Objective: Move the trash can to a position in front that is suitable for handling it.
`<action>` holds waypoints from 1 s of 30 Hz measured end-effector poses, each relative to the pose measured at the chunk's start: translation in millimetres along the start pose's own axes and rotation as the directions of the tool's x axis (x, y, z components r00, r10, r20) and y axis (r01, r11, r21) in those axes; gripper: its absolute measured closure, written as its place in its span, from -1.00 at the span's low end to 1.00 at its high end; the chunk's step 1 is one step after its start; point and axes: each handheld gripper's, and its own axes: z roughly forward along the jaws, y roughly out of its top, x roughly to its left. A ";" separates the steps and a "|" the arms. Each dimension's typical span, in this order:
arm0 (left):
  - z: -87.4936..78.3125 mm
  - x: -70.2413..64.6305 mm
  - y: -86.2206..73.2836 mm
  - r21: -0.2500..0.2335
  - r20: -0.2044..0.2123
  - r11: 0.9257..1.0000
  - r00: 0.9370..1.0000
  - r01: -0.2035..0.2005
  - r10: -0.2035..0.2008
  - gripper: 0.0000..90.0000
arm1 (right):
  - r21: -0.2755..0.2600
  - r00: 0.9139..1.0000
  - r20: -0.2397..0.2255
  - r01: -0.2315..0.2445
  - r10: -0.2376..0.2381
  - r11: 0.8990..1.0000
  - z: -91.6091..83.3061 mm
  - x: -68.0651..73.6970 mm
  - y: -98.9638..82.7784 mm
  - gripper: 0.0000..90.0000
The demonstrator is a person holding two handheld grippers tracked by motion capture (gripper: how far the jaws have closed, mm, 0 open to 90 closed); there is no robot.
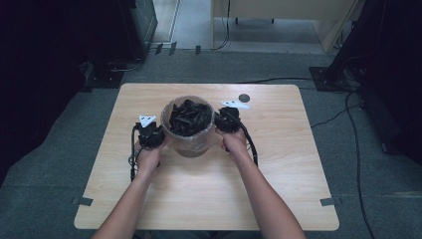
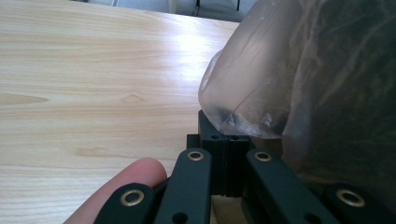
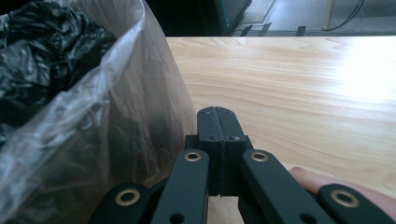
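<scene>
Bin lined with a clear bag, stuffed with black plastic, stands mid-surface. Left claw and right claw flank it, both pressed together; the liner drapes over the left tips, pinch unclear. Risk: uneven sideways pushes could tip the bin or tear the film.

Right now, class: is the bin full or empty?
Full. The bin has crumpled black plastic heaped up to its rim, inside a clear liner.
</scene>
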 end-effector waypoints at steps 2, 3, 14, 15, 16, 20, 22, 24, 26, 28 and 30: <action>-0.4 -5.2 -1.5 0.002 0.007 1.000 1.000 -0.003 0.003 1.00 | -0.001 1.000 0.002 0.003 -0.003 1.000 -2.6 -1.7 -1.1 1.00; -0.6 -8.0 -2.3 0.003 0.010 1.000 1.000 -0.005 0.005 1.00 | -0.002 1.000 0.007 -0.001 0.001 1.000 -5.3 -3.0 -2.0 1.00; -5.1 -35.9 -11.2 0.012 0.035 0.999 0.999 -0.031 0.031 1.00 | -0.004 0.999 0.046 -0.005 0.005 1.000 -37.2 -18.8 -15.4 1.00; -6.0 -38.4 -12.1 0.014 0.037 0.999 0.999 -0.035 0.035 1.00 | -0.003 0.999 0.047 -0.005 0.005 1.000 -40.0 -19.9 -16.6 1.00; -6.9 -40.9 -12.9 0.015 0.039 0.999 0.999 -0.038 0.038 1.00 | -0.003 0.999 0.047 -0.005 0.005 1.000 -40.0 -19.9 -16.6 1.00; -10.8 -49.7 -17.1 0.014 0.052 0.999 0.998 -0.045 0.045 1.00 | -0.002 0.999 0.054 -0.003 0.004 1.000 -55.3 -24.2 -23.5 1.00; -12.7 -53.7 -19.8 0.012 0.057 0.999 0.997 -0.045 0.044 1.00 | -0.004 0.998 0.059 -0.002 0.002 1.000 -61.2 -25.2 -26.5 1.00; -15.1 -57.8 -22.4 0.012 0.061 0.999 0.997 -0.050 0.049 1.00 | -0.004 0.998 0.064 0.001 0.000 1.000 -64.0 -25.7 -27.8 1.00; -17.8 -61.5 -25.5 0.009 0.065 0.999 0.996 -0.053 0.053 1.00 | -0.005 0.998 0.067 -0.003 0.003 1.000 -69.8 -26.5 -30.9 1.00; -20.4 -64.5 -28.2 0.007 0.068 0.999 0.996 -0.054 0.054 1.00 | -0.009 0.997 0.071 -0.004 0.004 1.000 -77.6 -26.9 -35.4 1.00; -23.2 -66.4 -31.0 0.004 0.073 0.999 0.996 -0.045 0.045 1.00 | -0.008 0.997 0.074 0.001 0.000 1.000 -80.0 -26.3 -37.1 1.00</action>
